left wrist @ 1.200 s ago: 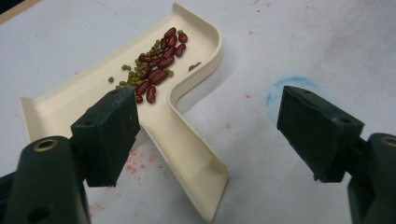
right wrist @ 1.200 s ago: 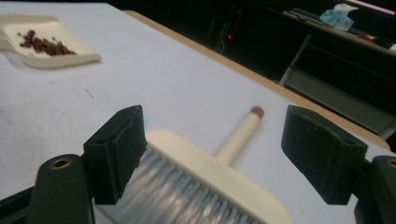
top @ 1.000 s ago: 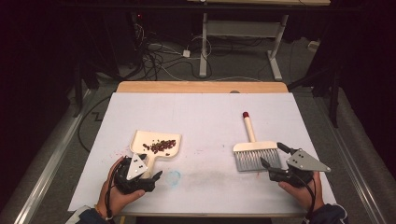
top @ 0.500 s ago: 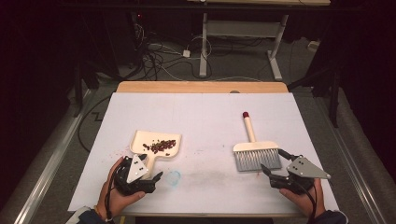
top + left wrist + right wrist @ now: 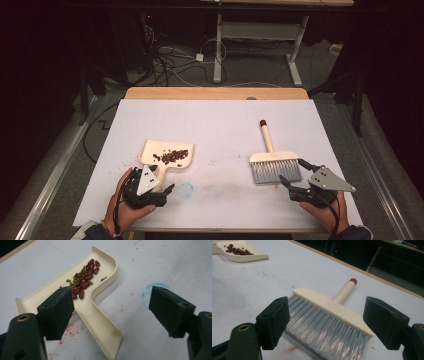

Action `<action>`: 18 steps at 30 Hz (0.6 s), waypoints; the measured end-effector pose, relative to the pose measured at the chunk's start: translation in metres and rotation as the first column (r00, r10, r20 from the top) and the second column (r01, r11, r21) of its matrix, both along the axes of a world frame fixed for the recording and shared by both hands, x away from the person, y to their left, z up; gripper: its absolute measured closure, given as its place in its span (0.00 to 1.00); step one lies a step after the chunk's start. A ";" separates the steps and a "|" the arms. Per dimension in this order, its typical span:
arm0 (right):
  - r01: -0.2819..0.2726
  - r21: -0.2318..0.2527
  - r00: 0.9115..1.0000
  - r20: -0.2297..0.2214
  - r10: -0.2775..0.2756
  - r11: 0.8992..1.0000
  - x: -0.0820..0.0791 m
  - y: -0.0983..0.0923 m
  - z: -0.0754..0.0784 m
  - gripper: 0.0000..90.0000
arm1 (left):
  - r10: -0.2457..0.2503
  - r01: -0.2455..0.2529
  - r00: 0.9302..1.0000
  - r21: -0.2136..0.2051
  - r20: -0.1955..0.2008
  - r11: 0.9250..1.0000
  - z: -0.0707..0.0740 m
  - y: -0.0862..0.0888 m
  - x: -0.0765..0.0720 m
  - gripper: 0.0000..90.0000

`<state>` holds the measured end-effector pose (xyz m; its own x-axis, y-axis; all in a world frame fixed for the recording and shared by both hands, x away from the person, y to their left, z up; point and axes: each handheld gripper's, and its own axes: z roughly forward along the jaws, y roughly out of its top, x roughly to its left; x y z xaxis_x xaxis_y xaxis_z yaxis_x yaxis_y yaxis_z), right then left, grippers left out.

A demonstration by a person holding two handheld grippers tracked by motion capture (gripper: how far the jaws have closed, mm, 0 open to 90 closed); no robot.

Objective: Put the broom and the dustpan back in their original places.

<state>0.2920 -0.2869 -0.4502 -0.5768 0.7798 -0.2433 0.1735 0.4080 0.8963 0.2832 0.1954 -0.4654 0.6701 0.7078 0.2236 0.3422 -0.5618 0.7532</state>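
The left claw (image 5: 110,312) is gaping wide around the dustpan (image 5: 82,297) handle, beans (image 5: 83,281) lying inside. The right claw (image 5: 325,322) is spreading wide over the brush (image 5: 329,320) bristles, both resting on the bench (image 5: 220,120).

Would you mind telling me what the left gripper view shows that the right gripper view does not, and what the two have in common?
Left gripper view alone: the dustpan's handle running between the left gripper's open jaws, green beans told apart from red beans, and a blue smudge on the table.

Right gripper view alone: the brush with grey bristles toward the open right gripper, its red-tipped handle pointing away, and the table's wooden edge.

Both: the cream dustpan holding beans, and the white table cover with reddish marks.
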 end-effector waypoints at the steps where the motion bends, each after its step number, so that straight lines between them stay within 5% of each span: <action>1: 0.000 0.002 1.000 0.000 0.000 1.000 0.000 0.000 0.001 0.24 | 0.001 -0.001 1.000 -0.001 0.000 1.000 0.000 0.000 0.000 0.21; 18: -0.007 -0.009 1.000 0.016 0.007 1.000 -0.002 0.004 0.003 0.24 | 0.006 -0.006 1.000 -0.003 -0.001 1.000 0.000 0.000 0.002 0.21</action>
